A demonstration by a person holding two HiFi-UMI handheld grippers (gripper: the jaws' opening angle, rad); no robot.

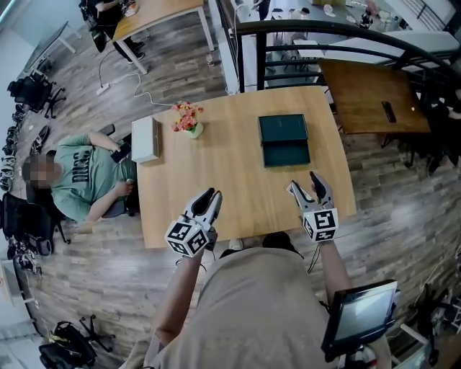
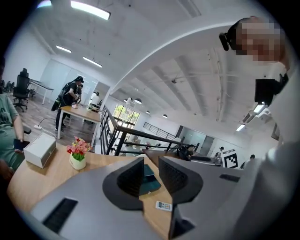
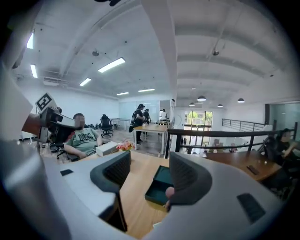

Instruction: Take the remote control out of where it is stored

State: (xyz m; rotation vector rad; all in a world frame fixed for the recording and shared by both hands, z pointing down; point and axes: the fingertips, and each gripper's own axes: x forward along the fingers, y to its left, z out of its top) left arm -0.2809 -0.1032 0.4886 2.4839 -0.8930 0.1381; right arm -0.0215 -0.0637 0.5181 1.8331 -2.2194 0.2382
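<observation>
green box (image 2: 151, 183) part hidden, remote control (image 2: 163, 205) tiny

light: bright, even, ceiling strip lights (image 2: 90, 9) | edges: fisheye-bent, dark corners (gripper views) | focus: sharp

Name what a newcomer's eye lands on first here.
The dark green box lying open on the wooden table stands out first. A pot of pink flowers stands to its left, and a small white remote control lies on the box's near side.
</observation>
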